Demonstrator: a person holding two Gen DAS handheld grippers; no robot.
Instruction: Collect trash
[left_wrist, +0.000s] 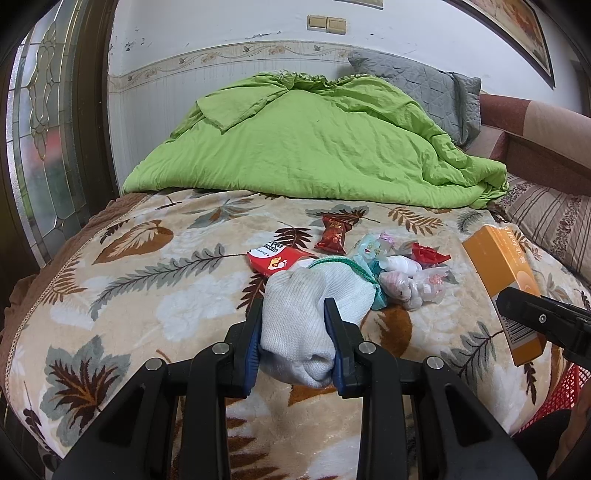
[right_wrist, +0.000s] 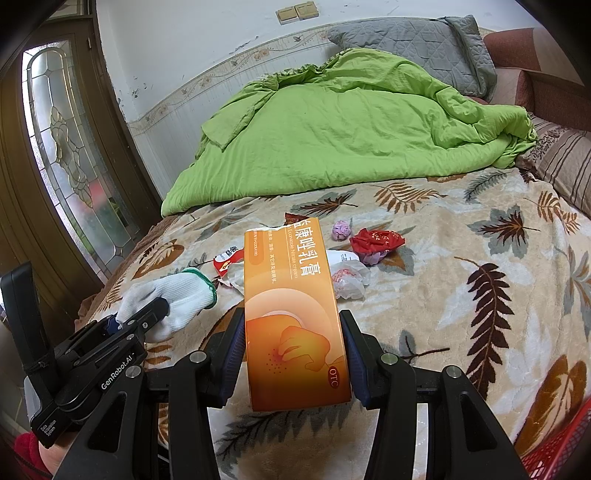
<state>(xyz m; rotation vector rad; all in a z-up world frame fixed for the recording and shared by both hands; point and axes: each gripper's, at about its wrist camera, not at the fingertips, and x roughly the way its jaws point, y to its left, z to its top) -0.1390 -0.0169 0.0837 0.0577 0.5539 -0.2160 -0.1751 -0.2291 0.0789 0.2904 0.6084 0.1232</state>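
My left gripper (left_wrist: 293, 314) is shut on a white knit glove (left_wrist: 314, 299) with a green cuff, held just above the leaf-patterned blanket; it also shows in the right wrist view (right_wrist: 173, 295). My right gripper (right_wrist: 293, 325) is shut on an orange cream box (right_wrist: 291, 314), seen at the right in the left wrist view (left_wrist: 498, 273). Loose trash lies on the bed beyond: a red-and-white packet (left_wrist: 277, 258), a dark red candy wrapper (left_wrist: 332, 236), a red crumpled wrapper (right_wrist: 376, 240), a purple wrapper (right_wrist: 341, 229) and clear plastic wrappers (right_wrist: 349, 280).
A green duvet (left_wrist: 314, 140) is piled at the back of the bed, with a grey pillow (left_wrist: 424, 85) behind it. A red plastic basket (right_wrist: 565, 443) sits at the bed's lower right edge. A glass-panelled door (right_wrist: 70, 155) stands at the left.
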